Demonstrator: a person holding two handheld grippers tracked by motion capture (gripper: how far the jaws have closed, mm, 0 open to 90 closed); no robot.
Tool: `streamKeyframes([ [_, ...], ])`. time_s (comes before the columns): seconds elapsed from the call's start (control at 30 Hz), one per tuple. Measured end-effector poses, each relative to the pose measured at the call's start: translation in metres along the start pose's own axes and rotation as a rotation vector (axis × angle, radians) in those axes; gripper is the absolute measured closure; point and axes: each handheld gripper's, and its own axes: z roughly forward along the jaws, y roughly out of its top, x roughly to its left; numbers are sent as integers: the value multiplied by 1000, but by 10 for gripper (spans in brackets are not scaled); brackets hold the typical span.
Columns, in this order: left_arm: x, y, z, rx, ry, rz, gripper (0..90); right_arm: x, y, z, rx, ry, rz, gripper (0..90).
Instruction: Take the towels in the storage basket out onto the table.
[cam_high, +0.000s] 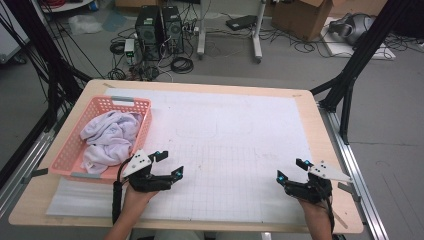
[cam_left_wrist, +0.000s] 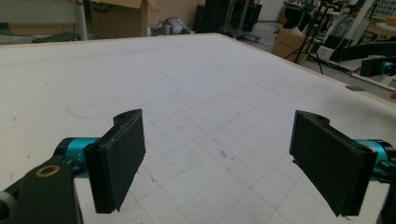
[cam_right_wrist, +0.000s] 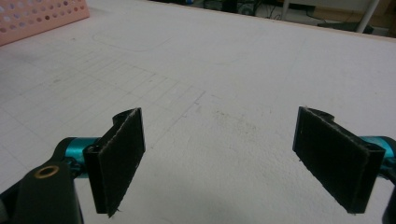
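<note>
A pink plastic basket (cam_high: 67, 150) stands at the table's left, with a crumpled white cloth (cam_high: 110, 135) lying inside it. My left gripper (cam_high: 169, 164) rests low over the white gridded mat (cam_high: 235, 140), just right of the basket's near corner, open with nothing between its pads. The same left gripper (cam_left_wrist: 219, 158) shows wide-spread black pads (cam_left_wrist: 121, 163) over bare mat. My right gripper (cam_high: 291, 170) sits near the table's front right, open and empty. In its own view the right gripper (cam_right_wrist: 219, 158) faces the mat, with the basket (cam_right_wrist: 37, 16) far off at upper left.
The wooden table's edge (cam_high: 200, 227) runs along the front. Black frame posts (cam_high: 350, 85) stand at the right, and metal rails (cam_high: 360, 185) flank the table. Computers, cables and cardboard boxes (cam_high: 305, 17) lie on the floor beyond the far edge.
</note>
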Motion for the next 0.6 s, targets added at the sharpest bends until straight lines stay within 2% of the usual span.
streamKeyframes([
  [0.3,-1,-2,1,13,2,-7,186,-2,-1,1,-1,6,1,156],
  [0.37,-1,-2,0,12,1,5,186,-2,0,0,-1,5,2,155],
  [0.6,-3,-1,-1,11,-6,5,186,0,0,-2,-1,2,-2,155],
])
